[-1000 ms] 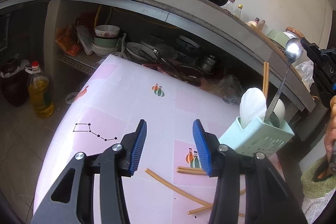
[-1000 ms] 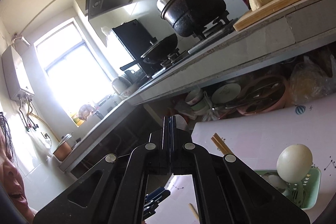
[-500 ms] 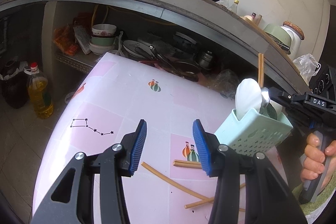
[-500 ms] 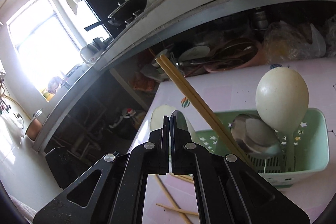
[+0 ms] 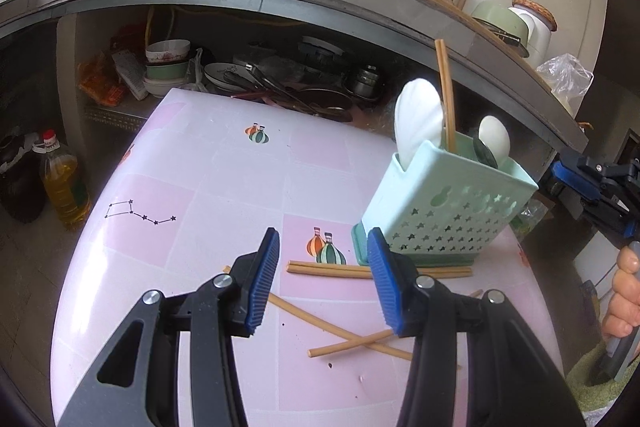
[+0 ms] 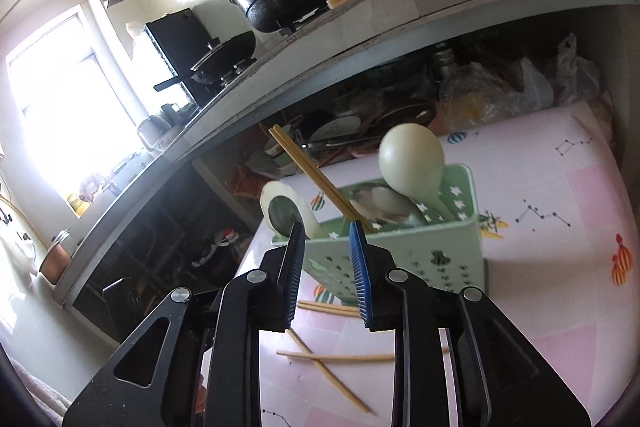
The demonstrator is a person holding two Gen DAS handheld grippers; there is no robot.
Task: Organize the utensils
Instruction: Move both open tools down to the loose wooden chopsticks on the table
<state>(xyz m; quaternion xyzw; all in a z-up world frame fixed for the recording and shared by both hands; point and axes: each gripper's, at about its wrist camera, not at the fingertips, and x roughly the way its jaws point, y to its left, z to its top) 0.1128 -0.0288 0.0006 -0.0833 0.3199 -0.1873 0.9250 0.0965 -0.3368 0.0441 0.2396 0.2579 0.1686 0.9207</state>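
Lying crosswise at twelve o'clock just beyond the part-open, empty left gripper (image 5: 323, 281), paired chopsticks (image 5: 360, 271) await; right gripper (image 6: 326, 273), just opening, holds nothing.

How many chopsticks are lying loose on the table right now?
4: a side-by-side pair just in front of the green holder, and a crossed pair nearer the camera. The left gripper may hide more.
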